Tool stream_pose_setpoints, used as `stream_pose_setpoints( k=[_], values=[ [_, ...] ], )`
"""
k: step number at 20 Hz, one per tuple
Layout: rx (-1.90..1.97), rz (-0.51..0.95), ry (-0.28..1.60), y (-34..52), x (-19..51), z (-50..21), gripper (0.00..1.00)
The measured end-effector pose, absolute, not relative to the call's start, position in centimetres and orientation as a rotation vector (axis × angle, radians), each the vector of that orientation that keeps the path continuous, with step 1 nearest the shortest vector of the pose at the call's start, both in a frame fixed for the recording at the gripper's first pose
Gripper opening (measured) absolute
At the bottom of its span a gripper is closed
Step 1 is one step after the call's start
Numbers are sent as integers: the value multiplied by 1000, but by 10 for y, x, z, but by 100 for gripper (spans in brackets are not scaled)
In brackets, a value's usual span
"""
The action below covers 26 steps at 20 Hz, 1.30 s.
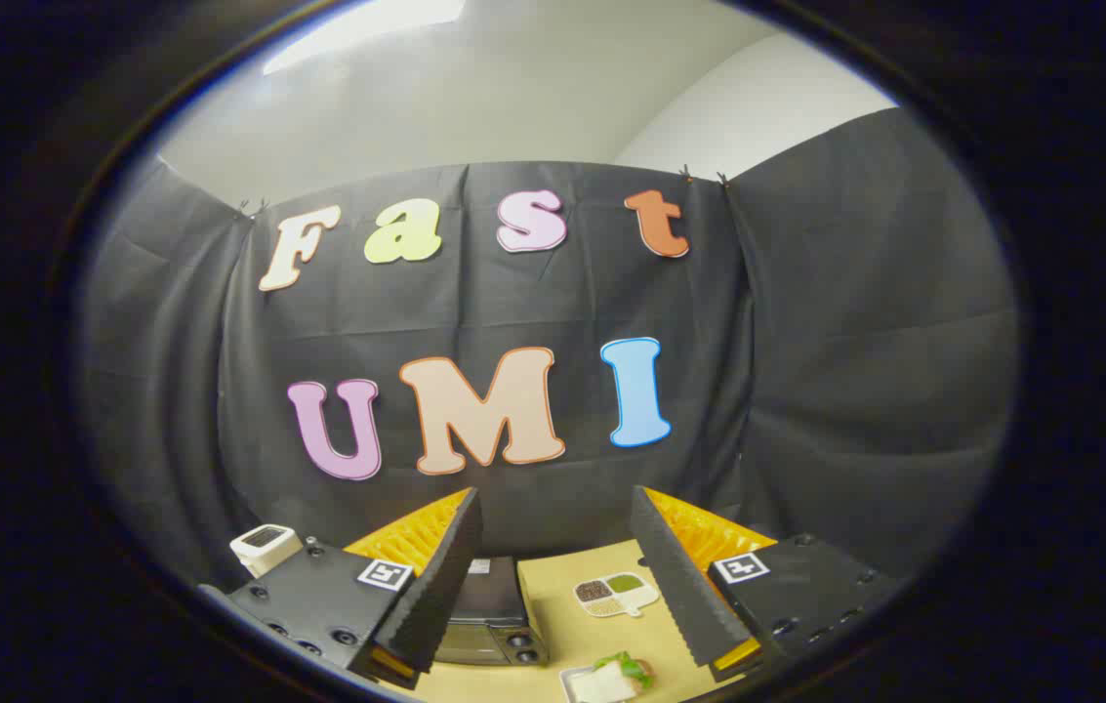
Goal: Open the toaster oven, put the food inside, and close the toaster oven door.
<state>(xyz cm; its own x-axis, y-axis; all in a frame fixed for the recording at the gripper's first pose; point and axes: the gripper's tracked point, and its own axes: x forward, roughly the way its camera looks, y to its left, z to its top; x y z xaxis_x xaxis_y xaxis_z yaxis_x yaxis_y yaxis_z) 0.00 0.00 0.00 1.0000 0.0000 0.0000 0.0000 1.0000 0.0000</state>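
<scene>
The gripper (556, 561) is held high above the table (553, 625), its two fingers spread wide with nothing between the pads. The left finger (440, 576) and the right finger (675, 576) stand well apart, and each carries a square marker tag on its mount.

The toaster oven (489, 615) sits on the table just beside the left finger, on its inner side, partly hidden behind it. Its dark top and a front panel with two knobs at the right end are visible. Whether the door is open or closed cannot be told from this angle.

The food (623, 674), a pale slice with green leaves on it, lies in a white tray (580, 683) on the near part of the table, between the fingers and closer to the right one. It is apart from the toaster oven, to its right and nearer.

A small divided dish (616, 594) holding dark, green and pale contents lies farther back on the table, just left of the right finger.

A white box-shaped device (265, 547) stands at the far left, beyond the left finger's mount.
</scene>
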Motion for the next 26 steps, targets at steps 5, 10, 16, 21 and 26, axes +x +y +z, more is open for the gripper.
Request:
stream_pose_setpoints(
  k=[5, 10, 16, 21, 26],
  values=[
    [9, -10, -6, 13, -6, 3, 96],
    [-38, 3, -13, 19, -7, 4, 96],
    [-41, 17, -24, 38, 4, 10, 96],
    [-34, 9, -30, 37, 5, 10, 96],
    [-45, 6, -27, 36, 4, 12, 96]
  ],
)
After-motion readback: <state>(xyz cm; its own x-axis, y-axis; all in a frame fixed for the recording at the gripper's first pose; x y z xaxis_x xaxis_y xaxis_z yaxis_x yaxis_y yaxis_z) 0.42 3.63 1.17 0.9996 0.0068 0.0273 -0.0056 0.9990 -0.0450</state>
